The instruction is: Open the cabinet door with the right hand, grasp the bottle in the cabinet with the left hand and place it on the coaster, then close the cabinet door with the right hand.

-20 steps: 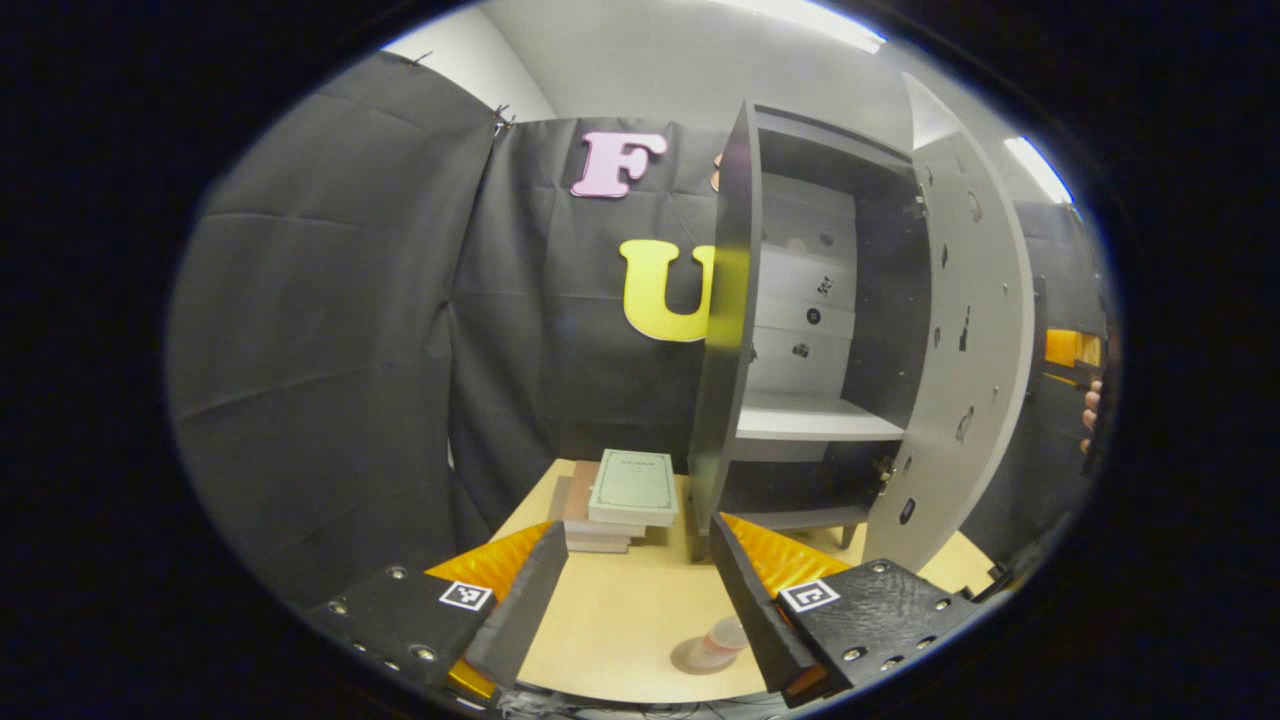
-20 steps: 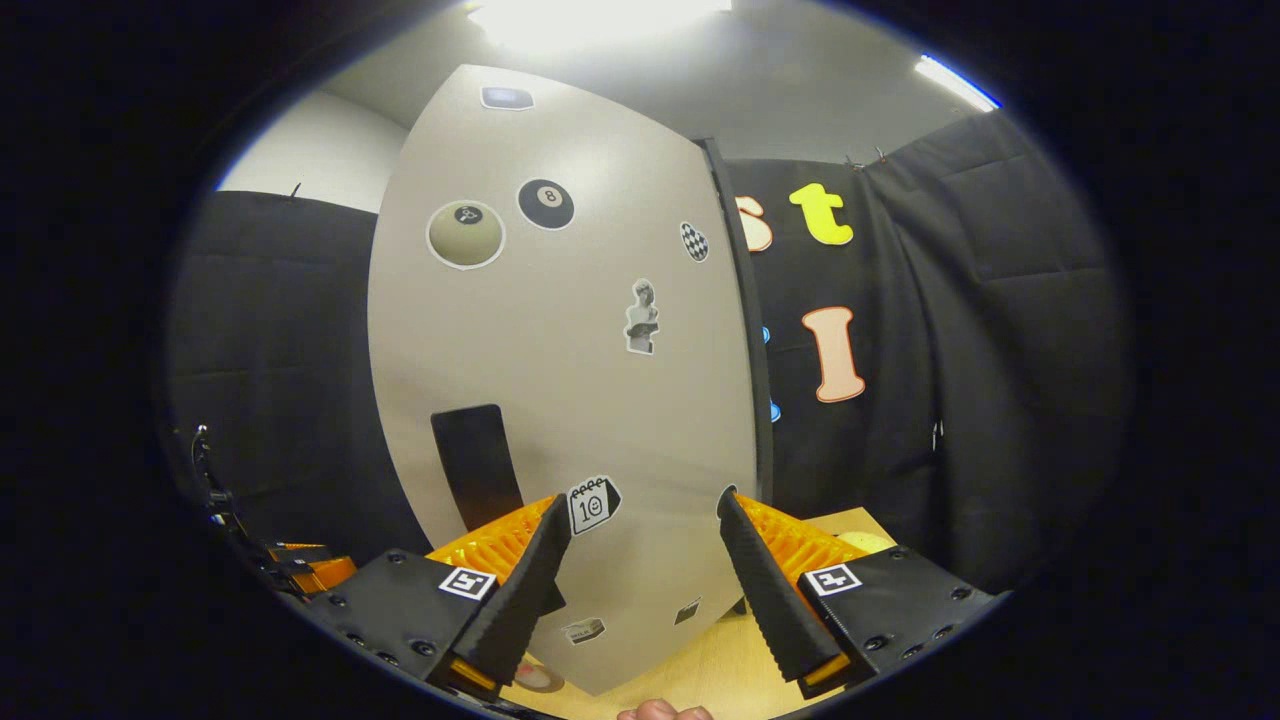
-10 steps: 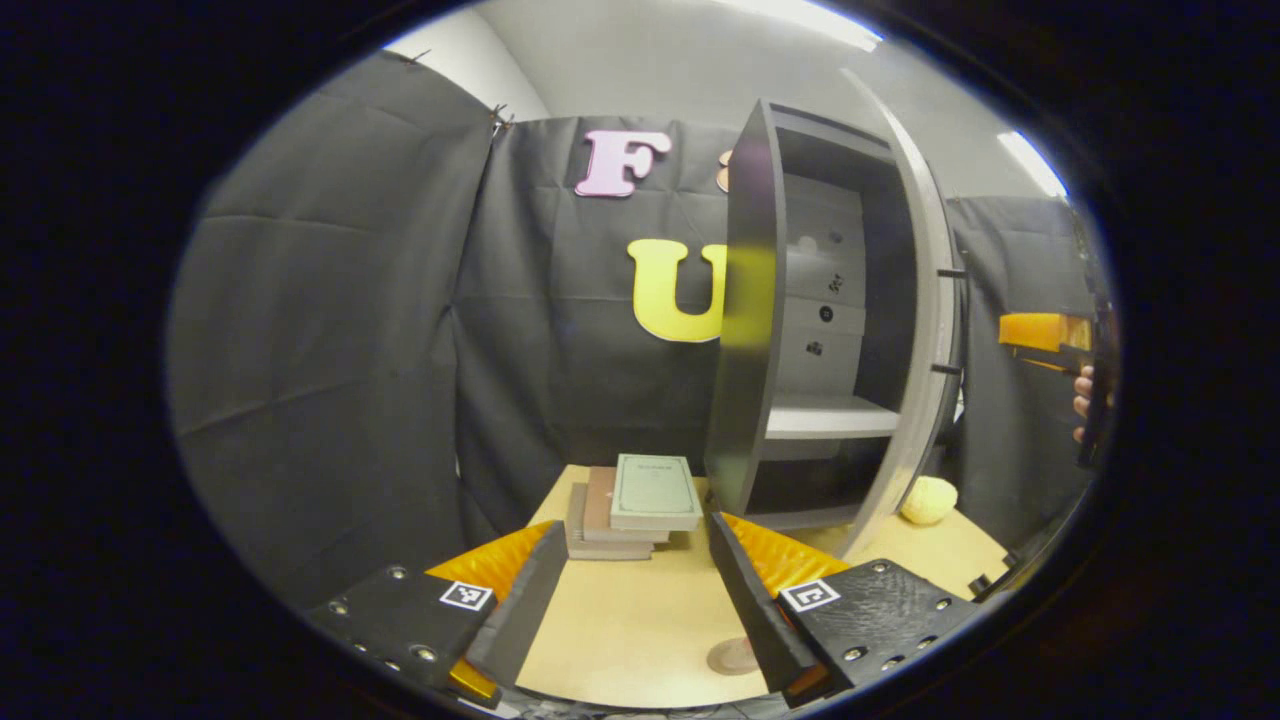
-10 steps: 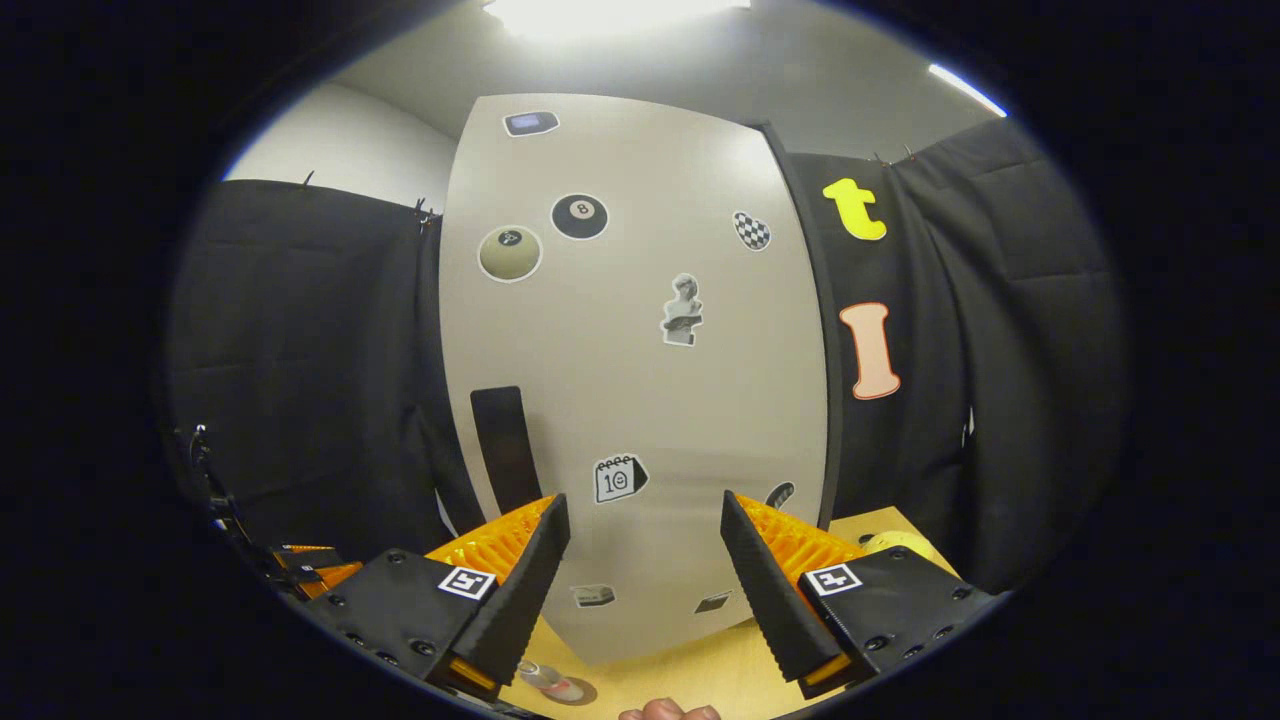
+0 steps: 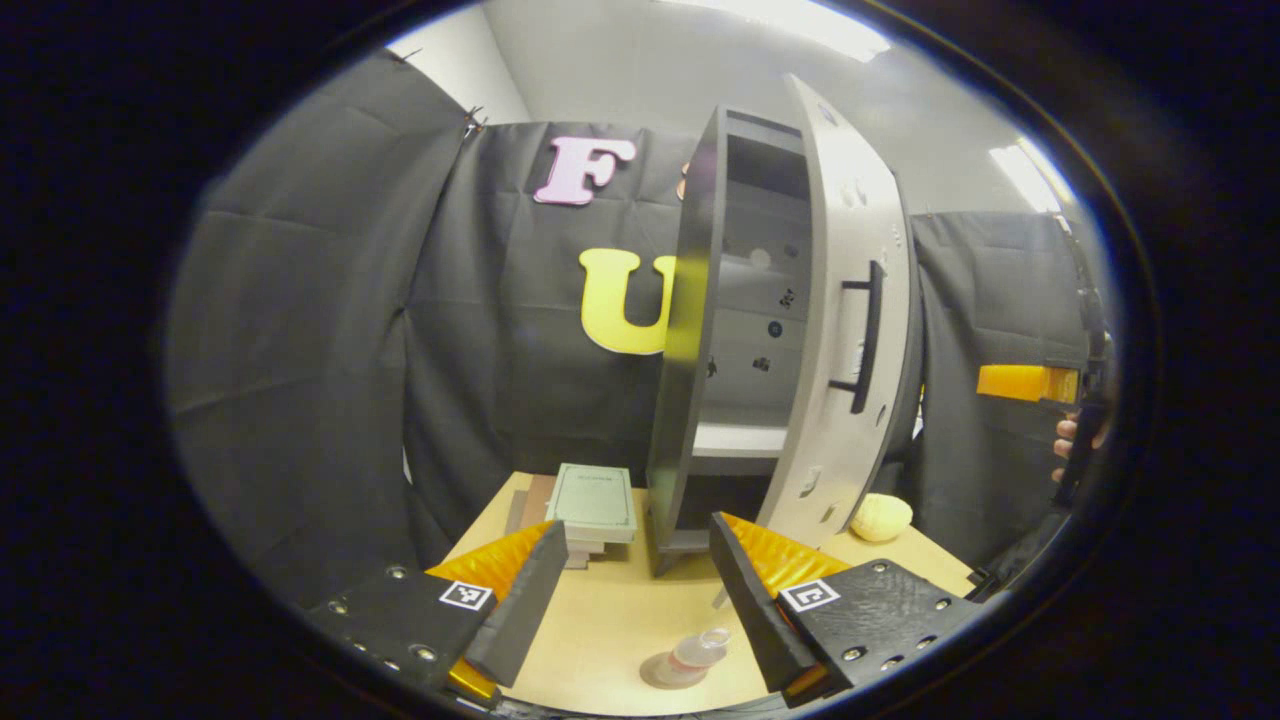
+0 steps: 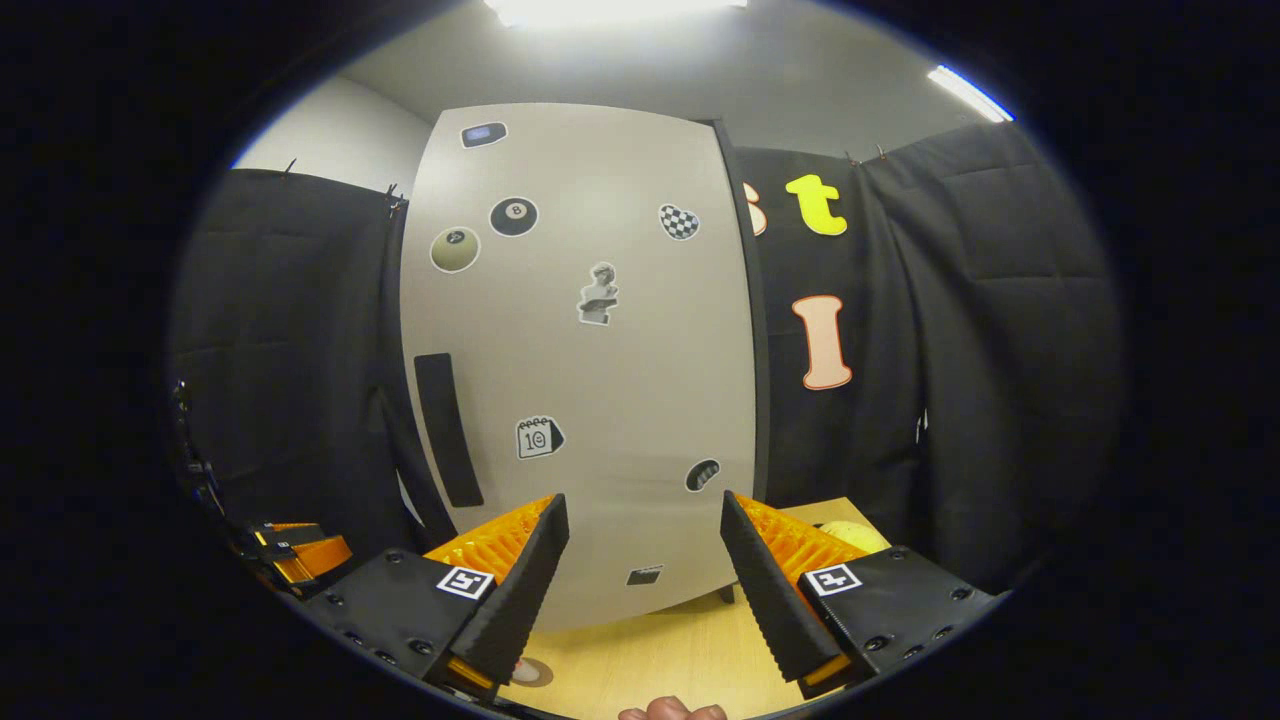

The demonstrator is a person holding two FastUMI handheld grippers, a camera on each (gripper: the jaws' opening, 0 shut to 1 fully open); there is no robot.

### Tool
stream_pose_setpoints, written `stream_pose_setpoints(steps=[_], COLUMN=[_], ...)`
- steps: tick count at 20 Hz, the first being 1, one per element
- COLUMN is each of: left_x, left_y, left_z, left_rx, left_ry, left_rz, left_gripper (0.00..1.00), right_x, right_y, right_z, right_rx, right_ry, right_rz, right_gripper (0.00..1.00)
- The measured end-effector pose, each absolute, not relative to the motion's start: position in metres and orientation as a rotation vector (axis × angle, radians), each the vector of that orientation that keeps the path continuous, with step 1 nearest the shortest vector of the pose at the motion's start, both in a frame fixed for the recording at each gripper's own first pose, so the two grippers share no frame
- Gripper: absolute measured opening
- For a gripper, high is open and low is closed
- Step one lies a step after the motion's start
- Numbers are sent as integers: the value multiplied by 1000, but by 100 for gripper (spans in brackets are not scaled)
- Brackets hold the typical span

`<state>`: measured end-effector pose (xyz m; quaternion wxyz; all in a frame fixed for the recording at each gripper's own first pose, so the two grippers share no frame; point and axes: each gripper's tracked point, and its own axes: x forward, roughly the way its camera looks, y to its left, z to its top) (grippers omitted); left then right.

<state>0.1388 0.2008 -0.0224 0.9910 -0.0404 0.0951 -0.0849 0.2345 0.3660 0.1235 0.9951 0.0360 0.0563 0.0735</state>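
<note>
— Where's the bottle?
— On the coaster, on the table, just ahead of the left gripper, whose fingers are spread with nothing between them.
— And the door?
— Ajar on the cabinet; shelves show through the gap.
— The right gripper?
— Spread too, empty, facing the door's stickered front, its handle off to the left.

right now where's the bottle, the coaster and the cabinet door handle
bottle (image 5: 697, 651): left gripper view, on its clear body.
coaster (image 5: 655, 673): left gripper view, on the bare edge left of the bottle.
cabinet door handle (image 5: 868, 335): left gripper view, on the middle of the dark vertical bar.
</note>
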Motion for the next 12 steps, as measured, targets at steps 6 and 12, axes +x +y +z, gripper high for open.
stream_pose_setpoints(steps=[6,12], left_x=[135,125], left_y=[162,126], left_z=[4,24], left_rx=[-69,-38], left_ry=[171,136], left_rz=[-127,-82], left_gripper=[86,88], right_x=[234,234], right_y=[319,277], right_z=[116,122], right_rx=[89,122], right_ry=[135,70], right_rz=[190,226], right_gripper=[98,98])
